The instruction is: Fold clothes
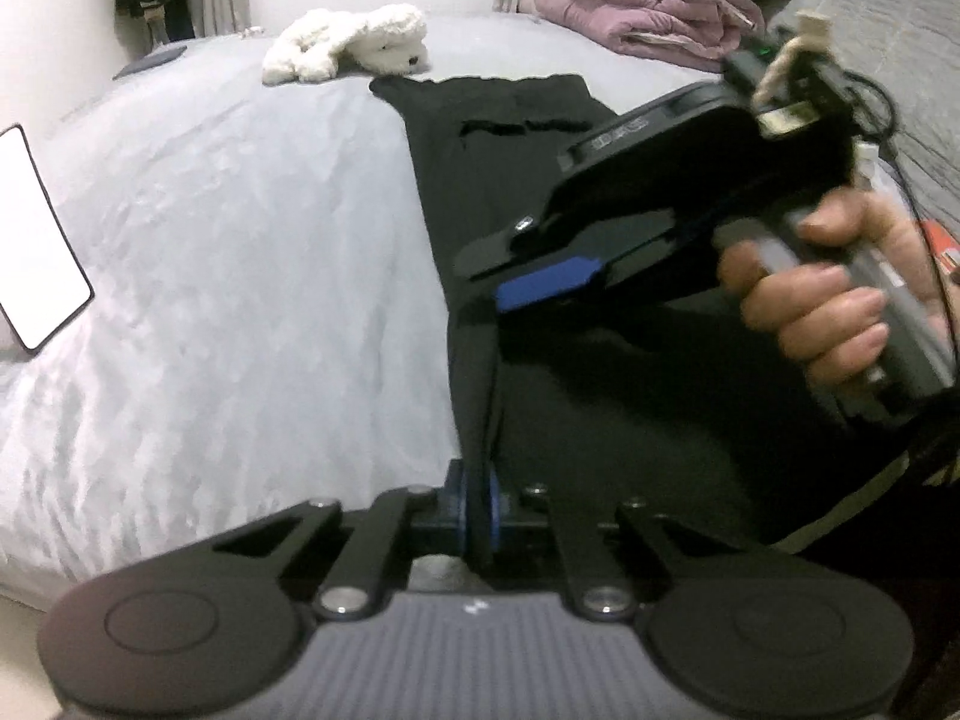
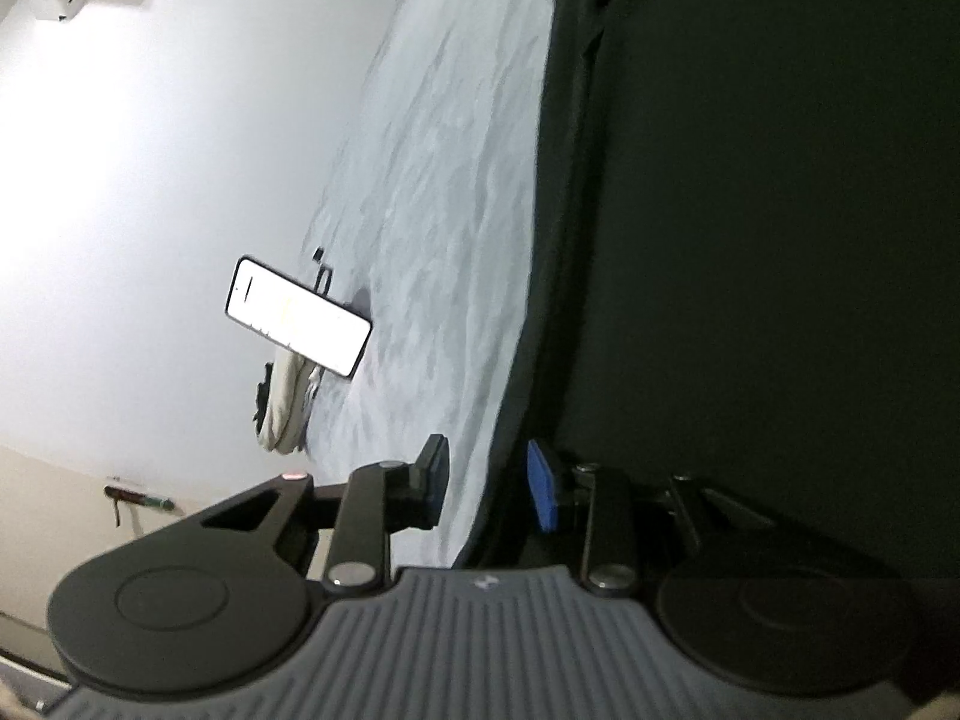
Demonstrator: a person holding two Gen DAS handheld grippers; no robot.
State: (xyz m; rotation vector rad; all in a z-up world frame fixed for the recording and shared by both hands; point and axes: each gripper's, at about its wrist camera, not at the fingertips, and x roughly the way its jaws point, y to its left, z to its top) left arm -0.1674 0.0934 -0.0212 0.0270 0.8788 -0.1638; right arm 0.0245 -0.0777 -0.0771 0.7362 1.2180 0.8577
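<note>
A black garment lies lengthwise on the grey bed sheet. My left gripper is shut on the garment's near edge, a strip of black cloth pinched between its blue pads. My right gripper, held by a hand, hovers over the garment's left edge in the left wrist view. In the right wrist view my right gripper is open, its fingers astride the garment's edge, with nothing pinched between them.
A white plush toy lies at the far end of the bed. Folded pink and patterned bedding is stacked at the far right. A lit phone stands at the bed's left edge. White wall is beyond.
</note>
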